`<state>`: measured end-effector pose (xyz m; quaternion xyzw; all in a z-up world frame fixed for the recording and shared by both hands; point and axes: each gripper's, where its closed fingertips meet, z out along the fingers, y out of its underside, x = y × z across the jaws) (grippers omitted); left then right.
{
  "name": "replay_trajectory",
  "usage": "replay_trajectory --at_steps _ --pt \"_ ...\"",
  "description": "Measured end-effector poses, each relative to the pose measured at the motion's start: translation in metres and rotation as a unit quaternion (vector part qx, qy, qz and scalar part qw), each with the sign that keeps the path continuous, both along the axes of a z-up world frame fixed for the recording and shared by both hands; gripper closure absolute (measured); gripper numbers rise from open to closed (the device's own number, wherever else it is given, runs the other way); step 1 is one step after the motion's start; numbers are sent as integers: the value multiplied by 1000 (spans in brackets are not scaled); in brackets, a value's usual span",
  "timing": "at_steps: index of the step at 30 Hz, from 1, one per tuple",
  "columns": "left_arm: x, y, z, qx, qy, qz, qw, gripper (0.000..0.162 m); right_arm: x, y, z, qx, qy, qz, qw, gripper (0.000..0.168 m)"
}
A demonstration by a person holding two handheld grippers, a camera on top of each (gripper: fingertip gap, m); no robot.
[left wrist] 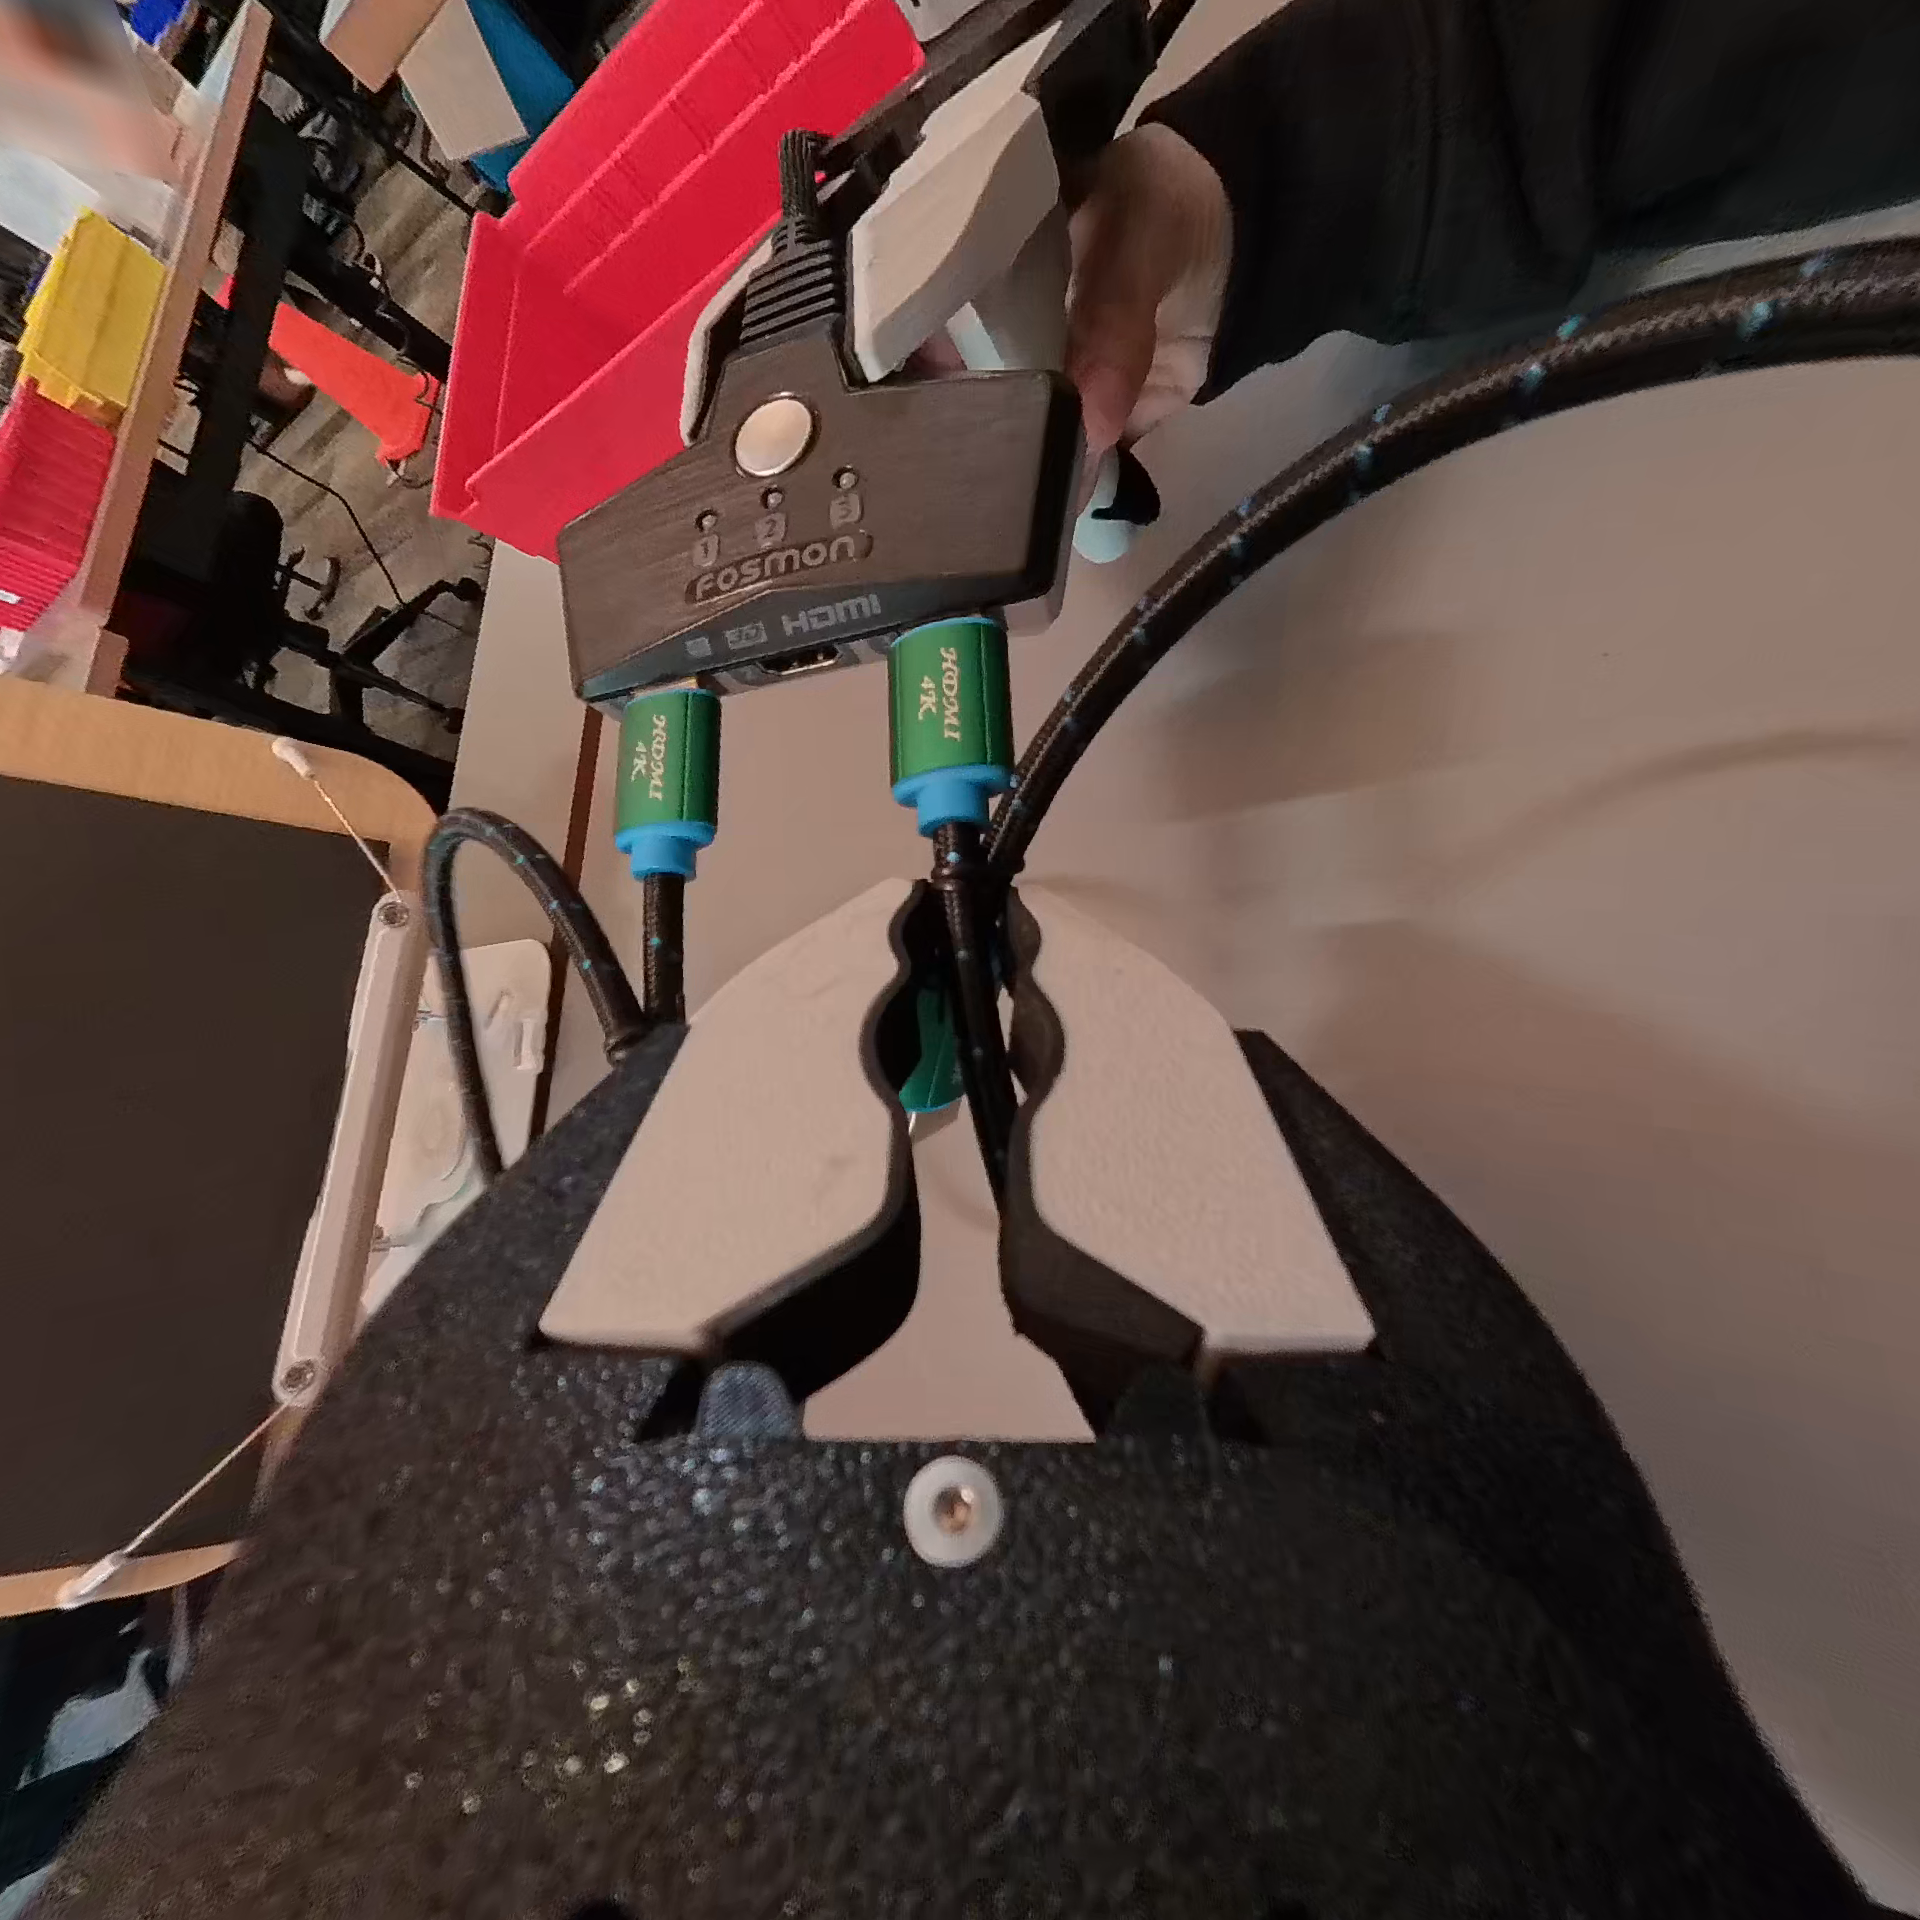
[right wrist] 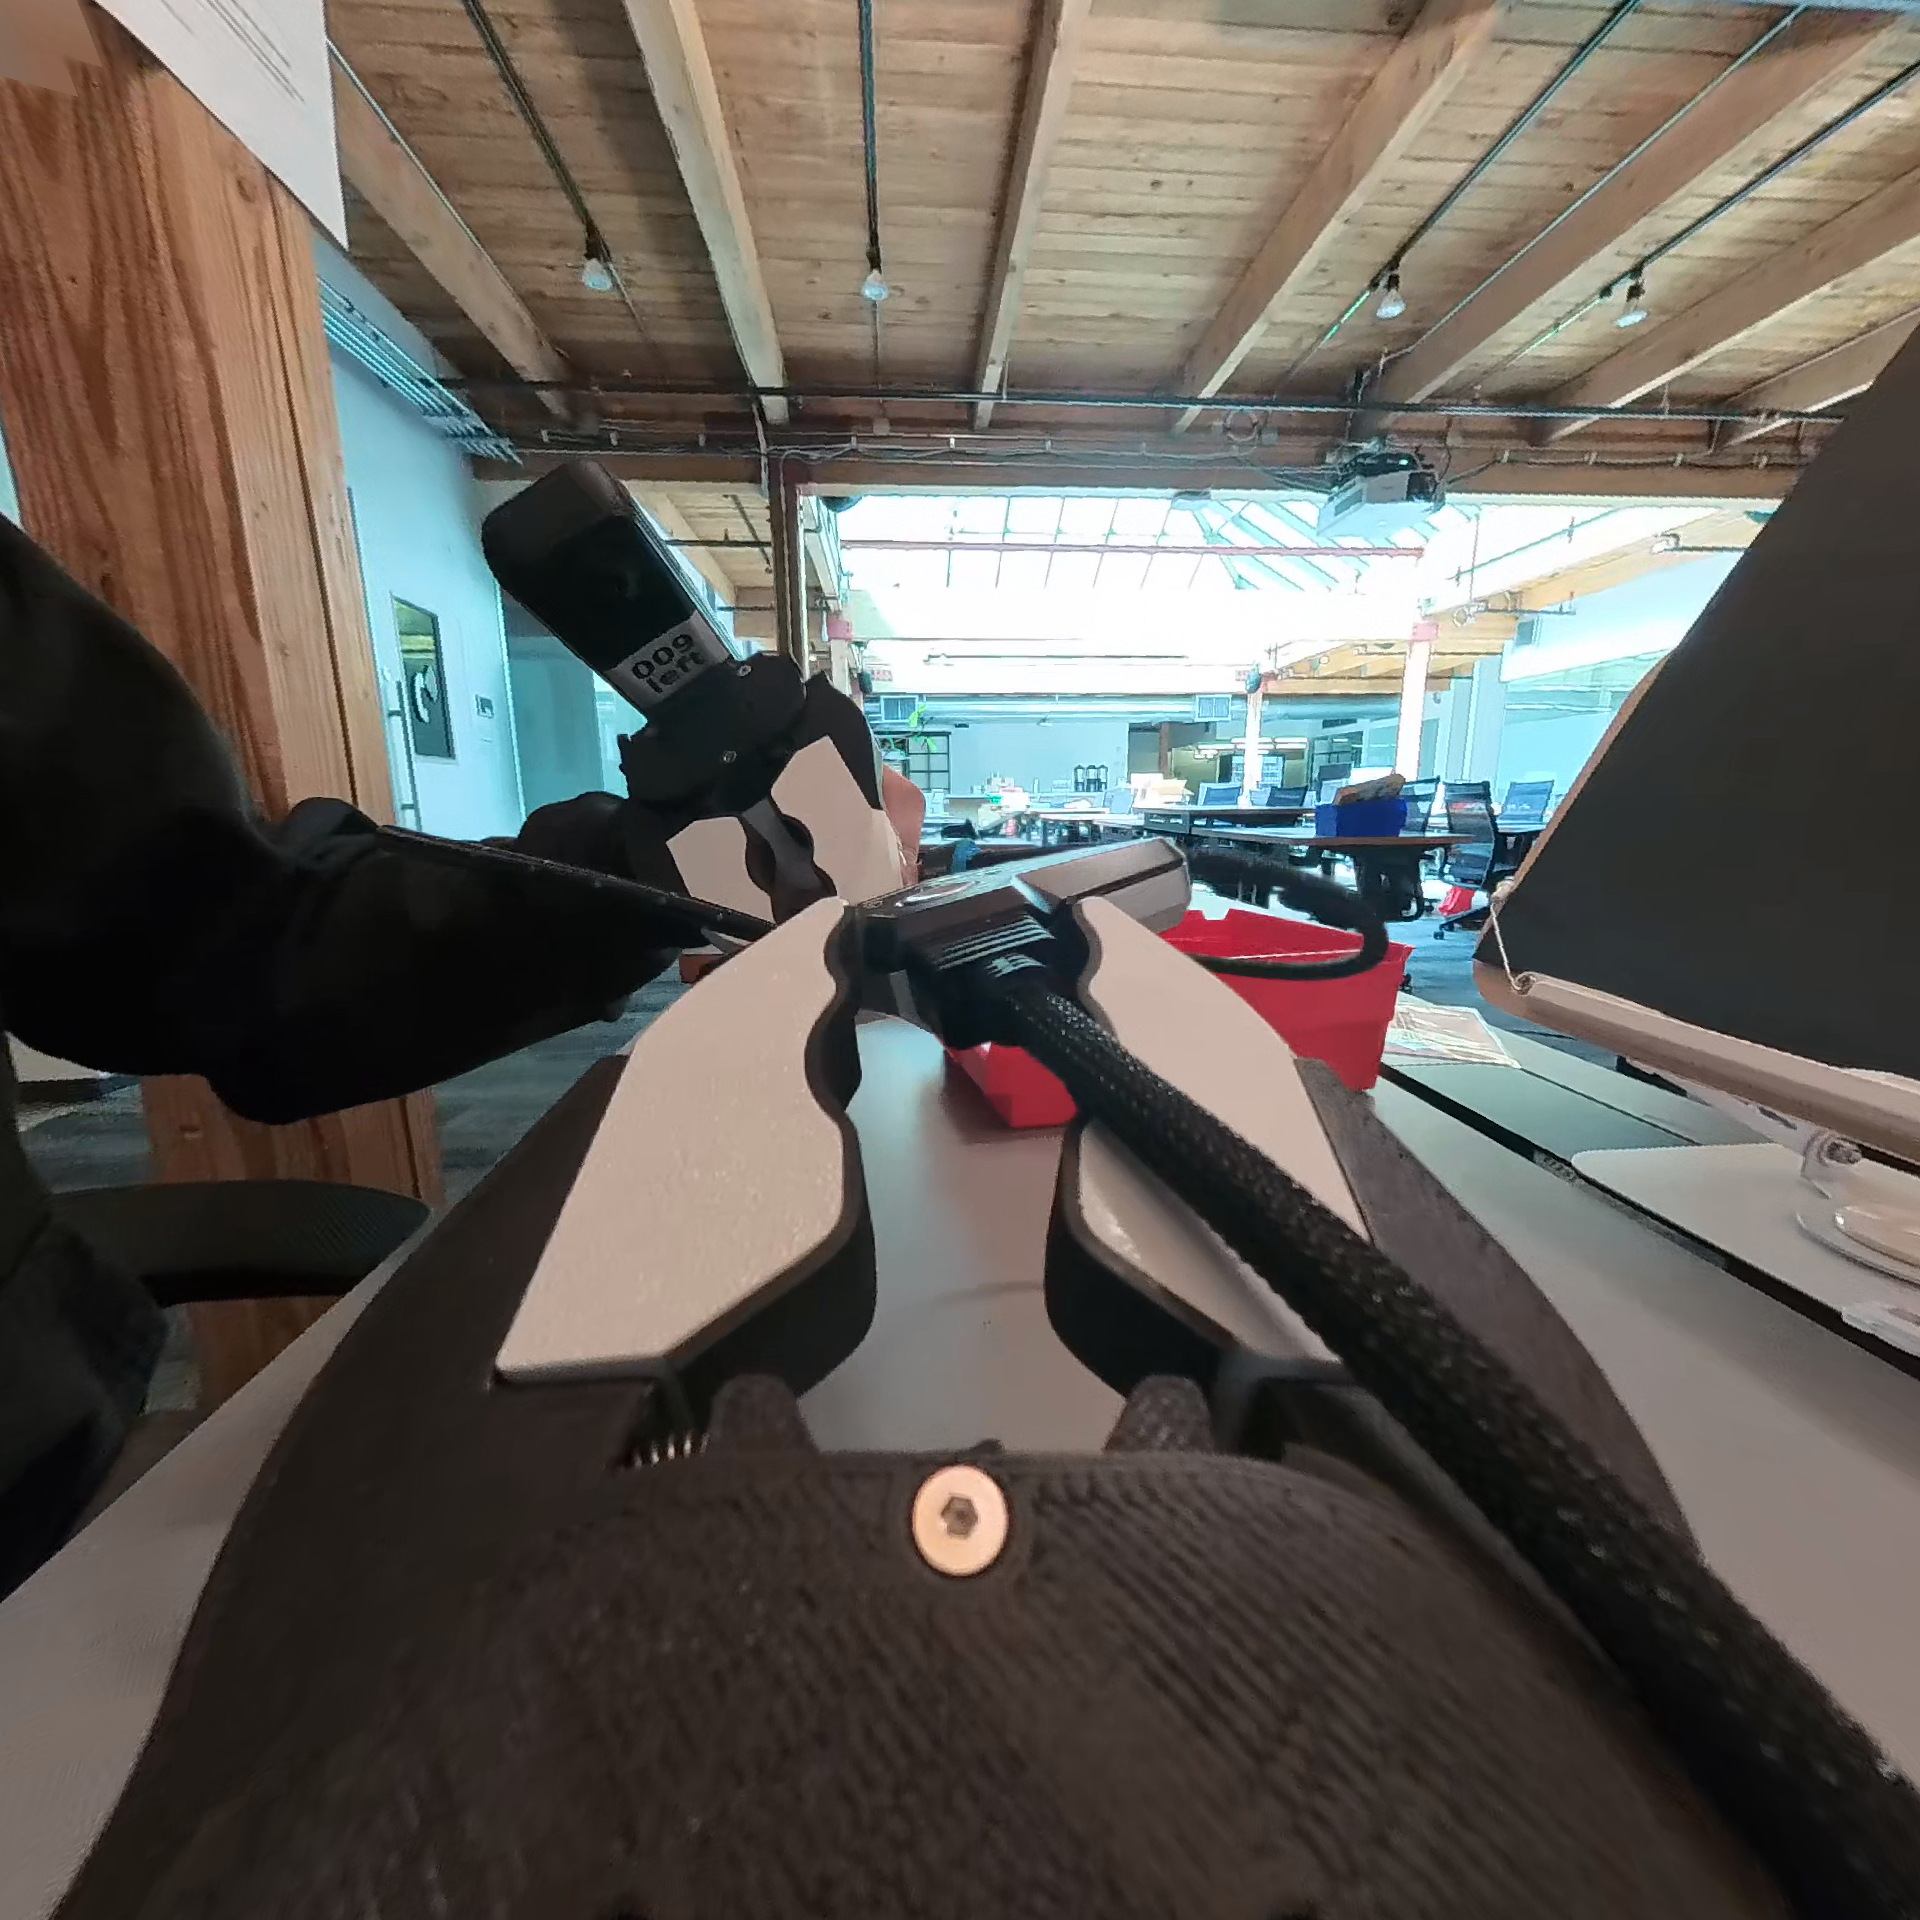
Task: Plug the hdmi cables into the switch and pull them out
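Observation:
The black HDMI switch (left wrist: 821,520) hangs in the air above the table. My right gripper (left wrist: 831,281) is shut on the switch's cable neck, which also shows in the right wrist view (right wrist: 977,956) between my right gripper's fingers (right wrist: 961,925). Two green HDMI plugs sit in the switch's outer ports, one on the left (left wrist: 665,769) and one on the right (left wrist: 948,717). The middle port (left wrist: 795,660) is empty. My left gripper (left wrist: 966,914) is shut on the black braided cable just below the right plug. A third green plug (left wrist: 930,1060) shows through the finger gap.
A red bin (left wrist: 675,260) stands behind the switch on the white table (left wrist: 1558,831). A black screen on a stand (left wrist: 156,1143) is at the left. A thick braided cable (left wrist: 1351,436) arcs over the right. A wooden post (right wrist: 156,520) stands nearby.

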<state>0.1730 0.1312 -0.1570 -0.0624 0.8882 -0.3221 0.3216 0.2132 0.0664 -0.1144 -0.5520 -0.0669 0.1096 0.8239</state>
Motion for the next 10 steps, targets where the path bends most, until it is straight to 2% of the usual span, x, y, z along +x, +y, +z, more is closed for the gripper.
replay_trajectory --at_steps 10 --pt "-5 5 8 2 13 -15 1000 151 -11 1 2 -4 -26 9 1000 122"
